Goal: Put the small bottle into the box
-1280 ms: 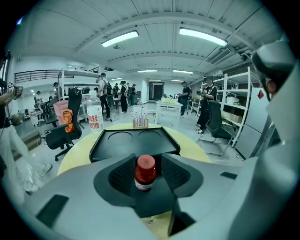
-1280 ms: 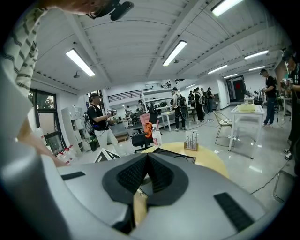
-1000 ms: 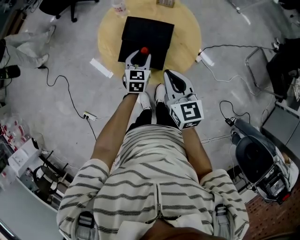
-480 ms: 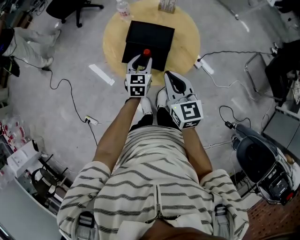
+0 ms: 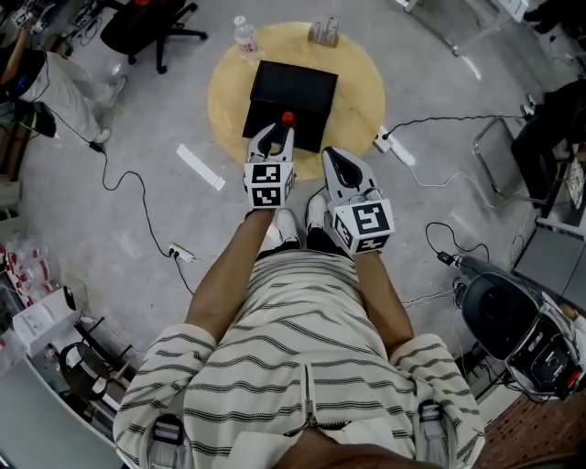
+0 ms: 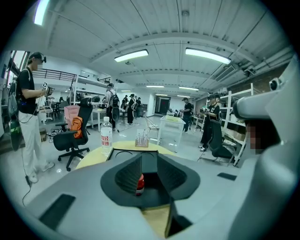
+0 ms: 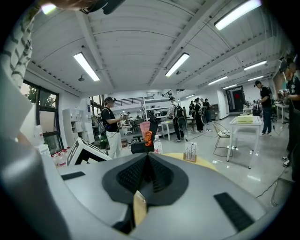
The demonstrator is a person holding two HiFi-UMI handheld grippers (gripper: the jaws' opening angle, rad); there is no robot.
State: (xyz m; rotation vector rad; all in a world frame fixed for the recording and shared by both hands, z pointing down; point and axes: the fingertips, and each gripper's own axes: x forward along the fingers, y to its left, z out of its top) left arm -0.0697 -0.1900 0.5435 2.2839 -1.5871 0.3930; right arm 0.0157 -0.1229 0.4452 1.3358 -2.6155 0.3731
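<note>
A black box lies on the round yellow table. The small bottle, with a red cap, stands upright at the box's near edge. My left gripper reaches around it. In the left gripper view the bottle sits between the jaws, close to the left pad, with a gap on its right. The left gripper is closing on it and the box lies just beyond. My right gripper hangs near the table's front edge. In its own view the right gripper is shut and holds nothing.
At the table's far edge stand a clear water bottle and a small rack of tubes. On the floor are a white power strip, cables and an office chair. A person stands at the left.
The head view has shifted, so the table sits lower in the frame. Both grippers keep about the same places by the box's near edge, with the bottle still at the left gripper's tips.
</note>
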